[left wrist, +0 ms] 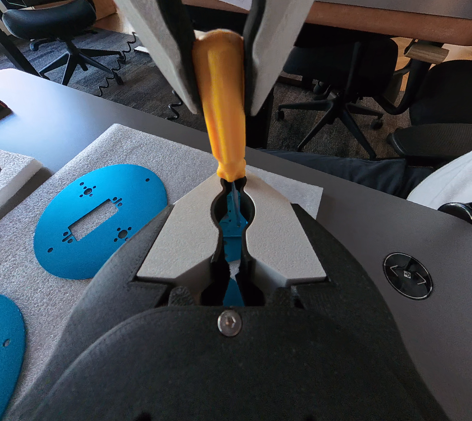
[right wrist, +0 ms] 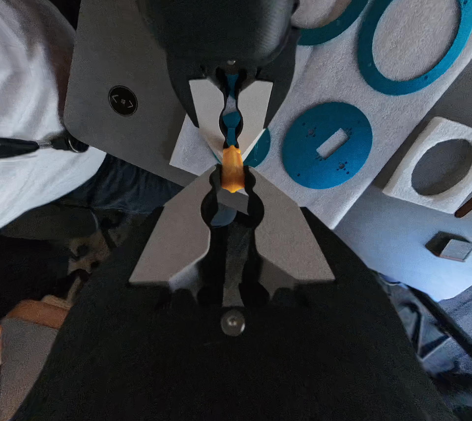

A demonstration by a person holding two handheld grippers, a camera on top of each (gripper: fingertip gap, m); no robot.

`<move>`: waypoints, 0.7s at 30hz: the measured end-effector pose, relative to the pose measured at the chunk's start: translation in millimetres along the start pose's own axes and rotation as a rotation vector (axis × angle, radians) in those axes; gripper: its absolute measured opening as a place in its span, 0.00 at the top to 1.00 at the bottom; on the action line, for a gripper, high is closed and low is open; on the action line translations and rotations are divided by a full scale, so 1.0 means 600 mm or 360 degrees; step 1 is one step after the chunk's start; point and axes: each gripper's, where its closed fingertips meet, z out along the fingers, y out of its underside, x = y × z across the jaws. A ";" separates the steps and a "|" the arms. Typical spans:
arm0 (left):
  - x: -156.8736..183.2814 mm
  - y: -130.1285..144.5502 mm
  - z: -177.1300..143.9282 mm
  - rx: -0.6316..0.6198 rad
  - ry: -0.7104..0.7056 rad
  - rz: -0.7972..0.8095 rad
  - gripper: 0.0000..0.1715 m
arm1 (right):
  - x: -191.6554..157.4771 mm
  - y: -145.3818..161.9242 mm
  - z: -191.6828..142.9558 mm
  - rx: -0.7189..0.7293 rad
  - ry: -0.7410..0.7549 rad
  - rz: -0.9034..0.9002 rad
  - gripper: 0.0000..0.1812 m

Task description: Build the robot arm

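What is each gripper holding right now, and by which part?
The right gripper clamps the orange screwdriver by the upper end of its handle. The left gripper is closed on a small blue metal bracket; exactly where it grips cannot be told.

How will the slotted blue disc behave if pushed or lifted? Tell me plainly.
The blue disc looks like thin, flat metal, so probably stiff and light. Lying flush on the foam sheet, it likely drags rather than slides, and its edge may be hard to pinch.
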 end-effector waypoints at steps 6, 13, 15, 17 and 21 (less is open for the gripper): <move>-0.003 0.000 -0.001 -0.0001 -0.0011 -0.0001 1.00 | 0.003 -0.003 -0.001 0.0011 -0.0084 0.0527 0.90; 0.000 0.001 -0.002 -0.0014 0.0007 0.0013 1.00 | 0.001 0.001 0.007 -0.0051 0.0086 0.0006 0.88; 0.001 0.001 -0.001 -0.0021 0.0009 0.0022 1.00 | 0.000 0.000 0.009 -0.0050 0.0083 0.0004 0.88; 0.002 0.002 -0.001 -0.0028 0.0019 0.0025 1.00 | -0.001 0.000 0.009 -0.0043 0.0071 0.0016 0.90; -0.002 0.002 0.000 -0.0036 -0.0010 0.0013 1.00 | 0.005 0.004 0.009 -0.0033 0.0007 0.0503 0.90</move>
